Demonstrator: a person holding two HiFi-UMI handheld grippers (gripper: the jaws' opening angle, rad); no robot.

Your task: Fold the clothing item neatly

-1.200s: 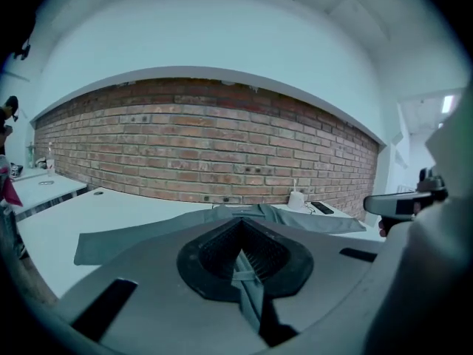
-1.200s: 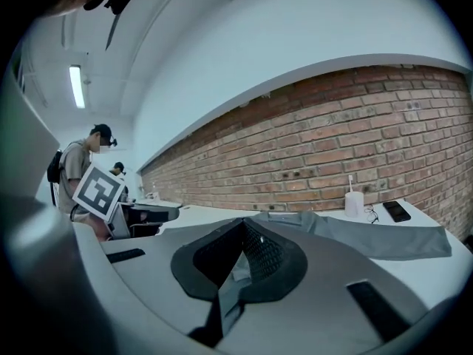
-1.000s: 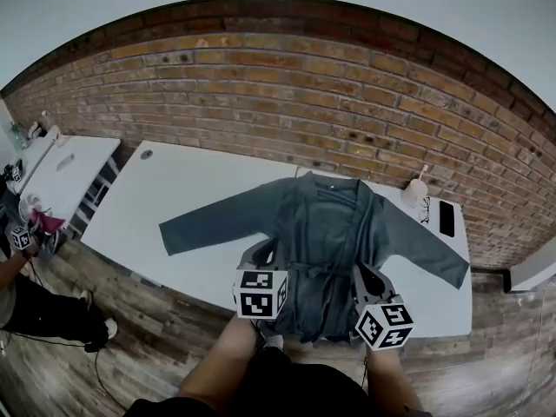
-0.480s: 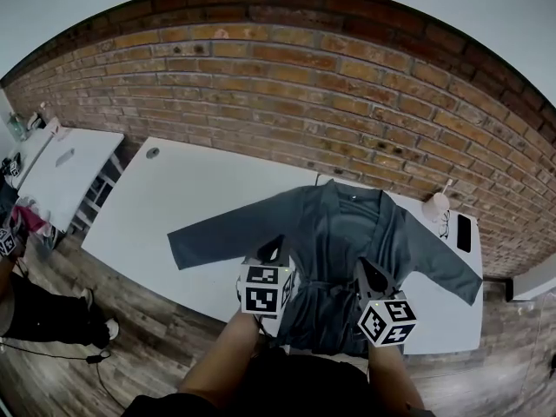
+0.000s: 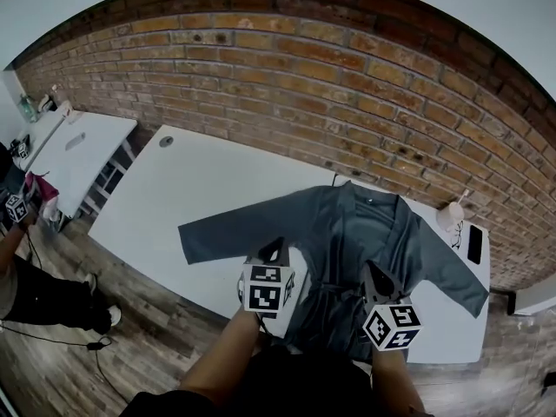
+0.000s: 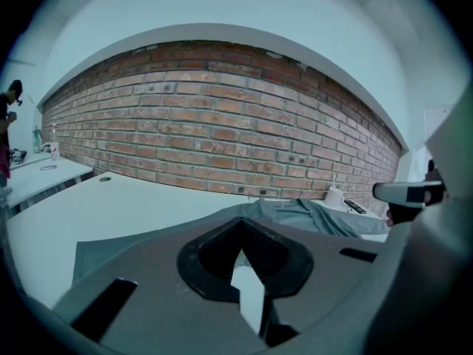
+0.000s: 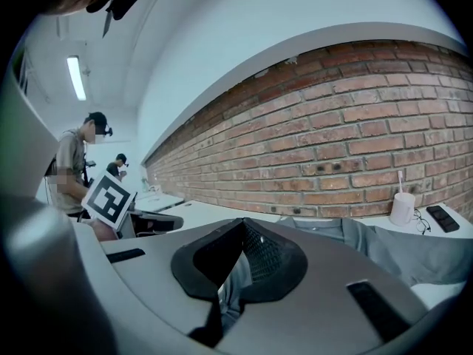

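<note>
- On the bench (image 5: 165, 189), toward its right end, the grey robe (image 5: 347, 233) lies spread flat, sleeves out, hem at the near edge.
- The left tool (image 5: 276, 252) and right tool (image 5: 373, 274) hover over that near edge, both pinched shut, with no cloth seen clamped.
- Folding looks unstarted; next, the jaws must open and take hold of the cloth.

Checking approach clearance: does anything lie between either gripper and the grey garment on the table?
Nothing visible does. The left gripper and right gripper, both shut, are at the near end of the garment; the cup and phone sit aside by one sleeve.
</note>
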